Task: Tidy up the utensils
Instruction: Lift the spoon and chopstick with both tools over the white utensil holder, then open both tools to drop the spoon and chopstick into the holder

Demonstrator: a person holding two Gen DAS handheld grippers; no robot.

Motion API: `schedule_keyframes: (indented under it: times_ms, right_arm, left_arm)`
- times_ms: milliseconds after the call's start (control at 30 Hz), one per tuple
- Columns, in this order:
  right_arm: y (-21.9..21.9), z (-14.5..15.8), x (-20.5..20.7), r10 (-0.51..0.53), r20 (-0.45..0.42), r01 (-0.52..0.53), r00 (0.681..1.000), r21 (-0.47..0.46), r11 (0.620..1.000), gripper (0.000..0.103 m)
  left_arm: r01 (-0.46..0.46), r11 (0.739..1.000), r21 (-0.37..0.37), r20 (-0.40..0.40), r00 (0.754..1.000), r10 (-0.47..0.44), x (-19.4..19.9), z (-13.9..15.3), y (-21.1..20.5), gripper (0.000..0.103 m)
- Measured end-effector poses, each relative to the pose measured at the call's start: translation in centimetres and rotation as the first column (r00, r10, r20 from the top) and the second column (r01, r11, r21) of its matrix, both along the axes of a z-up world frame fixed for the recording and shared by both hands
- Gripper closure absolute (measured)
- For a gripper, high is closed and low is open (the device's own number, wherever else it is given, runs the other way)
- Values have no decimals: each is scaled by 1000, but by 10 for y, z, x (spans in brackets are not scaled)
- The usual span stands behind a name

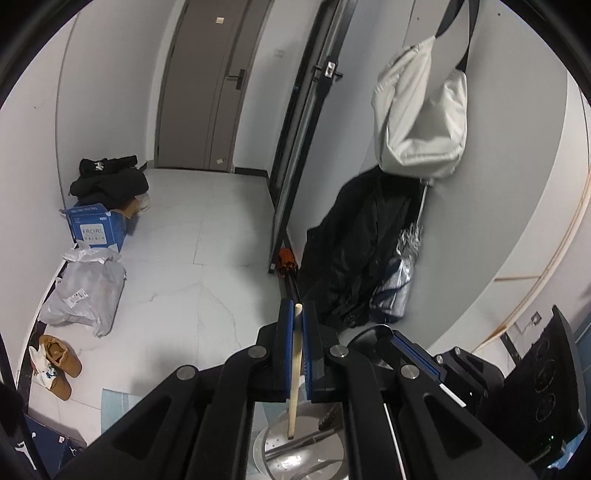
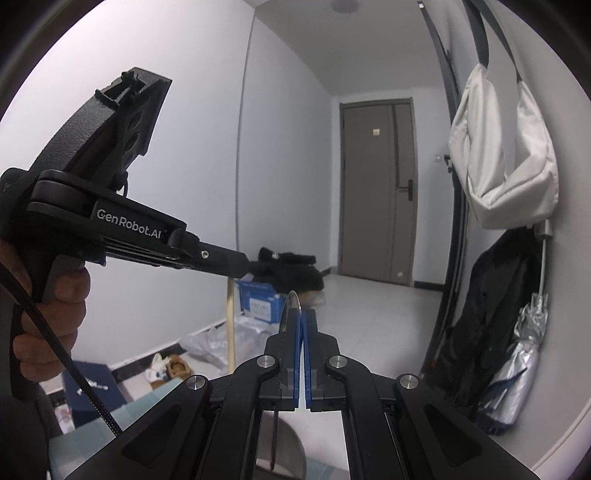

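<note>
My left hand-held gripper [image 1: 298,332] pinches a light, stiff chopstick [image 1: 295,369] mid-shaft; my right hand-held gripper [image 2: 303,328] clamps a slippery metal spoon [image 2: 290,306].

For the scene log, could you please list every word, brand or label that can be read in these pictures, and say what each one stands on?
"GenRobot.AI": white lettering on the black body of the left gripper, seen from the right wrist view.
"FACIAL": white lettering on the blue cardboard box on the floor; the smaller lines under it are too small to read.
Shipping label on the grey plastic mailer bag: too small to read.
Small sticker on the door: illegible.
</note>
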State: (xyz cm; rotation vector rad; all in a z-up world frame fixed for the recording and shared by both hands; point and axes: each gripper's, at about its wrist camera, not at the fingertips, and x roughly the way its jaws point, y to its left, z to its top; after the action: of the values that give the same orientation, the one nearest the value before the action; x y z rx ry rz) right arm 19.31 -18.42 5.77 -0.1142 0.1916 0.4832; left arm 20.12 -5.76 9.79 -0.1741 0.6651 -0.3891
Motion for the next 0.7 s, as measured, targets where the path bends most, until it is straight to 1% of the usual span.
schedule_keyframes:
  times_ms: [100, 200, 300, 367, 433, 467, 500, 533, 567, 600, 633, 700]
  right_arm:
    - [-1, -8, -2, 20, -21, -20, 1000, -14, 1000, 102]
    - [0, -16, -4, 41, -37, -42, 998, -34, 999, 101]
    - [2, -23, -6, 51, -51, -54, 997, -57, 997, 101]
    - [2, -26, -7, 57, -66, -61, 996, -62, 996, 100]
    - [3, -29, -10, 70, -85, -76, 994, -61, 995, 99]
    - [3, -30, -9, 77, -100, -83, 992, -60, 995, 99]
    - [4, -31, -10, 84, -117, -92, 989, -62, 994, 99]
    - [5, -31, -11, 92, -126, -100, 988, -61, 993, 98]
    - [7, -32, -14, 100, -134, -109, 986, -62, 992, 98]
    - [8, -32, -16, 101, -136, -110, 986, -64, 992, 89]
    - [9, -31, -19, 98, -141, -108, 985, -69, 992, 79]
    - [8, -29, -22, 94, -150, -105, 984, -67, 992, 74]
  left_arm:
    - [34, 999, -16, -42, 999, -35, 3, -5, -1, 102]
    - [60, 998, 15, -76, 995, -59, 3, -10, -7, 102]
    - [63, 998, 23, -103, 993, -61, 3, -15, -5, 102]
    - [56, 998, 13, -124, 991, -54, 4, -16, -1, 101]
    - [48, 999, 2, -137, 989, -48, 4, -16, 3, 98]
    - [41, 999, 1, -139, 989, -41, 3, -15, 5, 94]
    - [37, 999, 1, -141, 989, -37, 2, -15, 7, 88]
    - [33, 999, 1, -144, 989, -33, 1, -15, 8, 83]
    - [23, 1000, 0, -145, 989, -23, -1, -14, 11, 76]
    - [7, 1000, 2, -139, 990, -7, -5, -14, 14, 69]
    - [-5, 1000, 5, -133, 991, 6, -8, -13, 16, 67]
    - [-43, 999, 12, -124, 991, 44, -17, -10, 23, 65]
